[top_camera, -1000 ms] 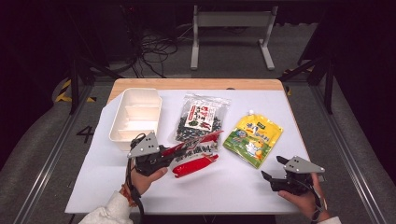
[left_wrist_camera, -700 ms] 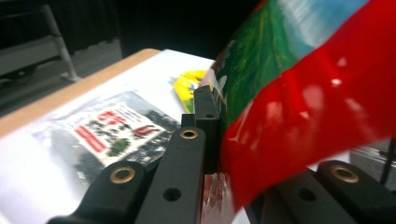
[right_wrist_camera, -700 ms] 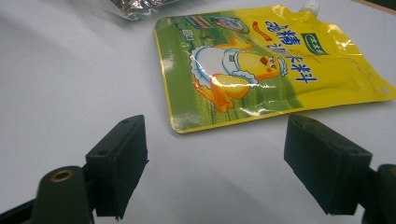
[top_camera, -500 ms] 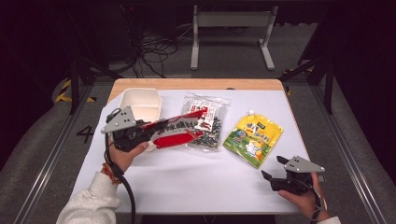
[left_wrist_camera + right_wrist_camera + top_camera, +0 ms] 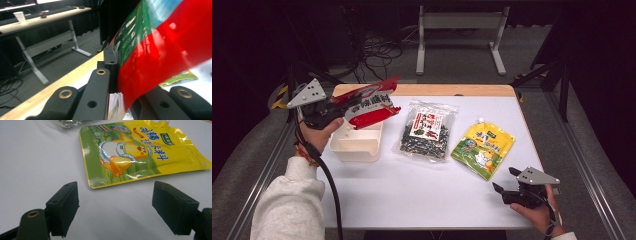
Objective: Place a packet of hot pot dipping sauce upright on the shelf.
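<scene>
Your left gripper (image 5: 328, 111): clamped on the red packet (image 5: 371, 105), carried above the white bin (image 5: 356, 145). Step in hand: binning; next, lower it inside and release. Your right gripper (image 5: 508, 186): jaws wide, empty, resting near the yellow pouch (image 5: 483, 148). Surface: white table (image 5: 412, 195), wooden far edge. Room: dark, cables on the floor.

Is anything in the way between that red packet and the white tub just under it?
Nothing visible. The left tool holds the red packet in the air over the white tub, whose top is open. The clear bag lies beside the tub, on the table.
</scene>
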The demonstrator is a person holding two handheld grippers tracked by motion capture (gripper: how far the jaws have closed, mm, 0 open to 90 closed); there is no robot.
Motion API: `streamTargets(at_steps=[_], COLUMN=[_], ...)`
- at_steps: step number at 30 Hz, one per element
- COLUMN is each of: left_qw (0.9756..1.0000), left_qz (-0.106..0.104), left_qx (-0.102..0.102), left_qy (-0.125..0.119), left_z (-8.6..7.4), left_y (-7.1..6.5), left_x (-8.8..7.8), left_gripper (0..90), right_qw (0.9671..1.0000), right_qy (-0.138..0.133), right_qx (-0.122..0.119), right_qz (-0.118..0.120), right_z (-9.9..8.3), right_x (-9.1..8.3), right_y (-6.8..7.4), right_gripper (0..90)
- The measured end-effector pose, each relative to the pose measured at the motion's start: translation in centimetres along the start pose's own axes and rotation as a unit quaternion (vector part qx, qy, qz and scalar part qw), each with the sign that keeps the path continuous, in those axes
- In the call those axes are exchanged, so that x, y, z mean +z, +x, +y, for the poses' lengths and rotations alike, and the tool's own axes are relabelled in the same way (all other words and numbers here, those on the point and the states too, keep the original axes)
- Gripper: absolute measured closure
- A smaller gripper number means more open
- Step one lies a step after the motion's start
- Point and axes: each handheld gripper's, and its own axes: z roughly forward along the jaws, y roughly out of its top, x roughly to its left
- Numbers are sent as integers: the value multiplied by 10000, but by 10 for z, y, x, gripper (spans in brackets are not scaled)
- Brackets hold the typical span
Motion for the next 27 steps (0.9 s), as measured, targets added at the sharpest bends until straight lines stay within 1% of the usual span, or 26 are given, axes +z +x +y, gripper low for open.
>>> streamTargets(at_steps=[2, 5, 6, 8, 9, 11, 13, 14, 15, 17, 18, 19, 21, 22, 23, 26, 27], left_qw=[10000, 9999, 9999, 9997, 9997, 9997, 9997, 9997, 9998, 9996, 9995, 9992, 9990, 9988, 9988, 9990, 9989], left_qz=[82, 115, 115, 132, 113, 126, 90, 90, 25, 31, -21, 46, -28, -18, -30, -98, -108], left_qx=[-18, 46, 46, 95, 116, 94, 59, 59, 47, 51, 56, 53, 19, 8, 2, -36, -6], left_qy=[-15, 81, 81, 168, 193, 207, 200, 200, 189, 272, 322, 389, 447, 484, 493, 443, 453], left_z=[-3, -7, -7, -8, -10, -12, -15, -15, -18, -21, -23, -26, -31, -33, -35, -40, -41], left_y=[14, 28, 28, 39, 48, 57, 66, 66, 72, 78, 82, 84, 88, 90, 92, 96, 96], left_x=[1, 4, 4, 6, 8, 11, 13, 13, 16, 21, 24, 28, 33, 35, 36, 41, 42], left_gripper=[900, 900, 900, 900, 900, 900, 900, 900, 900, 900, 900, 900, 900, 900, 900, 900, 900], right_qw=[10000, 10000, 10000, 9999, 9999, 10000, 10000, 10000, 10000, 9999, 9999, 9999, 9998, 9998, 9997, 9997, 9996], right_qy=[5, -34, -34, -75, -79, -66, -47, -47, -39, -9, -9, 0, 26, 25, 58, 59, 102], right_qx=[25, 19, 19, 66, 76, 72, 77, 77, 69, 100, 100, 117, 153, 173, 173, 198, 212], right_qz=[-12, -6, -6, 31, 35, 15, 0, 0, -19, -60, -60, -62, -119, -127, -162, -150, -172], right_z=[-1, -1, -1, -2, -2, -3, -4, -4, -5, -8, -8, -9, -11, -13, -14, -16, -17], right_x=[0, -1, -1, -2, -2, -3, -4, -4, -6, -9, -9, -11, -13, -15, -16, -17, -17], right_y=[-1, 0, 0, 1, 2, 3, 5, 5, 6, 9, 9, 10, 11, 13, 13, 14, 15], right_gripper=[210, 210, 210, 210, 210, 210, 210, 210, 210, 210, 210, 210, 210, 210, 210, 211, 211])
